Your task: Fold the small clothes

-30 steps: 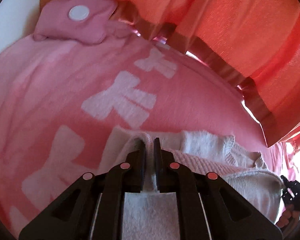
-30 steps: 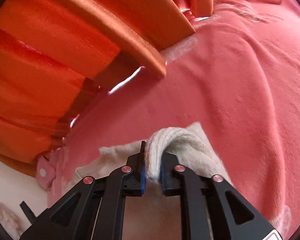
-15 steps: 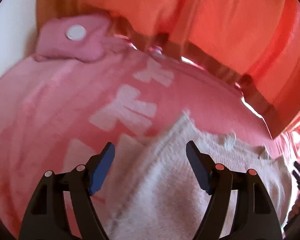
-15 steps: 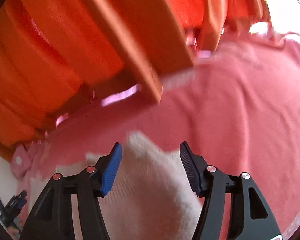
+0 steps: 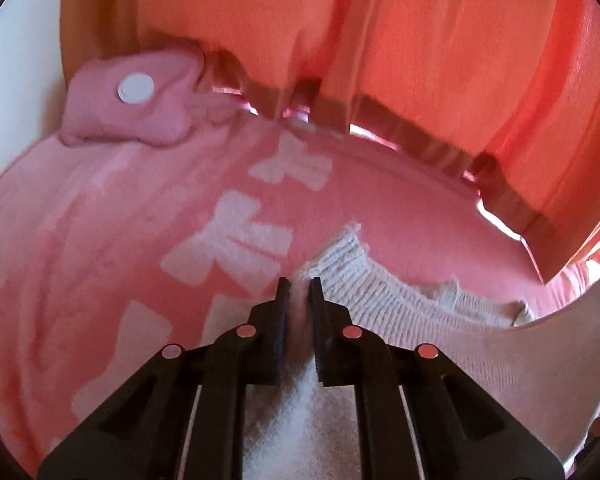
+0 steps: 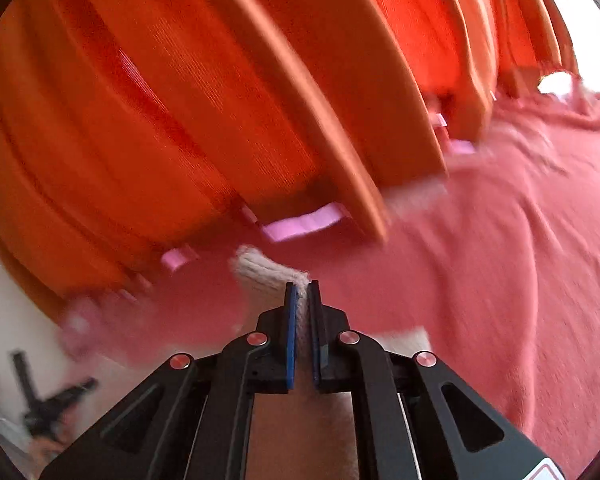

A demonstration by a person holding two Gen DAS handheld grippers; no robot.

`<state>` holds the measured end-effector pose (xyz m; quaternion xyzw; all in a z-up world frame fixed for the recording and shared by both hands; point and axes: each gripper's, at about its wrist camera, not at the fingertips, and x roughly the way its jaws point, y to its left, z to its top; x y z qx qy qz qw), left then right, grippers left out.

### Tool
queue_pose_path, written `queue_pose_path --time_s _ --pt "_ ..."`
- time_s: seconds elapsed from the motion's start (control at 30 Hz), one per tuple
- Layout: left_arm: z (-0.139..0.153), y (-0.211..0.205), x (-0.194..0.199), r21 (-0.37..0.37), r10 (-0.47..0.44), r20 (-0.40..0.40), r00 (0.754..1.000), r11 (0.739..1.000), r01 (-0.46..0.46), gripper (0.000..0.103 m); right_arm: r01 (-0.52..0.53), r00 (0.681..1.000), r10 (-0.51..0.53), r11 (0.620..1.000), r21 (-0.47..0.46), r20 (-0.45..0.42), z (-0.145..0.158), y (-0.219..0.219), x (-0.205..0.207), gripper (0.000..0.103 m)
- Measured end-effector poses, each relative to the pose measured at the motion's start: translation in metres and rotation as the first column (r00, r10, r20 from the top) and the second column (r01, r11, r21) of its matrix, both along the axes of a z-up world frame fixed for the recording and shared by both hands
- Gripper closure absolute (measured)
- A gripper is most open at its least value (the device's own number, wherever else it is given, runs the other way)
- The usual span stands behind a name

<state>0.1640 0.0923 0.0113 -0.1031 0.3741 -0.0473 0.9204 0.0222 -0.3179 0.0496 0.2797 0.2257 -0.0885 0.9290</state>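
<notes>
right now my left gripper (image 5: 298, 286) is clamped on the cream knit (image 5: 400, 312), jaws nearly together with its fabric pinched between them. my right gripper (image 6: 302, 290) is likewise pinched tight on a ribbed edge of the knit (image 6: 262, 274), which sticks up past the fingertips. the knit lies on the pink blanket (image 5: 80, 240) with white bow shapes, spreading to the right in the left view. orange curtains (image 6: 180, 100) hang behind, and a pink pillow (image 5: 140, 100) sits at the blanket's far edge.

Cream knit garment (image 5: 400, 312), pinched both ends
</notes>
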Motion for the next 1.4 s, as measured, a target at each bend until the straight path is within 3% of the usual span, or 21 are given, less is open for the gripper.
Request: queue_pose_path --time_s 0.03,0.1,0.13,0.2,0.27,0.3,0.37,0.4,0.47,0.57,0.63,0.7,0.77,0.83,0.9,0.97,1.03,1.13,1.2,1.3,1.4 --pt "-0.004 0.0 0.003 0.024 0.005 -0.012 1.0 1.0 -0.005 0.093 0.023 0.994 -0.026 0.999 -0.029 -0.102 -0.012 -0.003 0.011 0.097" --pt "-0.022 -0.002 0.014 0.068 0.02 -0.076 0.997 0.998 -0.015 0.093 0.061 0.935 -0.076 0.997 -0.055 -0.346 -0.053 -0.012 0.035 0.098" --pt "-0.032 -0.002 0.017 0.072 0.03 -0.11 0.993 0.997 -0.022 0.093 0.073 0.915 -0.079 0.997 -0.031 -0.395 -0.065 -0.016 0.038 0.098" --pt "-0.035 0.0 0.018 0.061 0.039 -0.123 0.992 0.998 -0.031 0.093 0.087 0.926 -0.073 0.996 0.022 -0.37 -0.064 -0.022 0.033 0.098" --pt "-0.027 0.0 0.015 0.067 0.039 -0.094 0.995 0.997 -0.033 0.093 0.078 0.957 -0.077 0.997 -0.01 -0.28 -0.044 -0.022 0.025 0.098" --pt "-0.027 0.0 0.015 0.072 0.04 -0.091 0.995 0.997 -0.033 0.093 0.079 0.95 -0.085 0.996 -0.031 -0.299 -0.045 -0.021 0.028 0.098" --pt "-0.037 -0.002 0.018 0.078 0.044 -0.123 0.991 0.996 -0.035 0.093 0.063 0.901 -0.058 0.998 -0.004 -0.43 -0.073 -0.022 0.041 0.098" --pt "-0.04 -0.003 0.019 0.081 0.044 -0.132 0.99 0.996 -0.033 0.093 0.053 0.9 -0.049 0.999 -0.002 -0.433 -0.076 -0.021 0.044 0.098" --pt "-0.035 -0.007 0.016 0.116 0.031 -0.106 0.994 0.993 -0.019 0.091 0.044 0.907 -0.062 0.998 -0.052 -0.416 -0.065 -0.017 0.041 0.096" --pt "-0.012 -0.013 0.001 0.101 0.026 -0.047 0.999 0.995 -0.021 0.087 0.091 0.947 -0.102 0.995 -0.05 -0.306 -0.034 -0.011 0.024 0.088" --pt "0.004 -0.021 -0.013 0.081 0.01 0.006 1.0 0.997 -0.01 0.073 0.003 0.982 -0.012 0.999 -0.045 -0.186 -0.012 0.01 0.017 0.085" --pt "0.018 -0.041 -0.034 0.045 -0.069 0.062 0.996 0.997 0.066 0.06 -0.177 0.973 0.17 0.983 -0.037 -0.154 -0.007 0.041 0.022 0.084" --pt "0.018 -0.069 -0.047 0.018 -0.22 0.052 0.974 0.975 0.22 0.059 -0.424 0.887 0.424 0.905 0.041 -0.181 -0.017 0.086 0.035 0.084" --pt "0.008 -0.097 -0.053 0.049 -0.336 0.008 0.942 0.941 0.335 0.059 -0.584 0.777 0.573 0.81 0.042 -0.261 -0.031 0.134 0.043 0.084" --pt "-0.009 -0.119 -0.058 0.158 -0.381 -0.051 0.923 0.909 0.384 0.059 -0.678 0.692 0.63 0.735 -0.016 -0.354 -0.044 0.166 0.043 0.084" --pt "-0.025 -0.123 -0.058 0.258 -0.362 -0.102 0.927 0.89 0.376 0.059 -0.694 0.662 0.609 0.719 -0.05 -0.438 -0.057 0.17 0.043 0.088" --pt "-0.031 -0.113 -0.057 0.263 -0.346 -0.106 0.932 0.895 0.362 0.057 -0.653 0.68 0.584 0.757 -0.004 -0.444 -0.065 0.138 0.043 0.1" --pt "-0.031 -0.081 -0.057 0.251 -0.294 -0.091 0.952 0.918 0.307 0.057 -0.454 0.791 0.43 0.889 0.053 -0.435 -0.068 0.062 0.023 0.103" --pt "-0.031 -0.064 -0.058 0.259 -0.267 -0.086 0.96 0.924 0.281 0.057 -0.333 0.838 0.331 0.94 0.074 -0.434 -0.072 0.019 0.01 0.103" --pt "-0.028 -0.038 -0.05 0.233 -0.21 -0.077 0.975 0.947 0.223 0.057 -0.167 0.881 0.157 0.986 0.018 -0.446 -0.067 -0.017 0.0 0.103" --pt "-0.017 -0.015 -0.04 0.209 -0.096 -0.035 0.995 0.973 0.101 0.05 -0.038 0.929 0.033 0.999 -0.008 -0.369 -0.054 -0.033 -0.004 0.083"
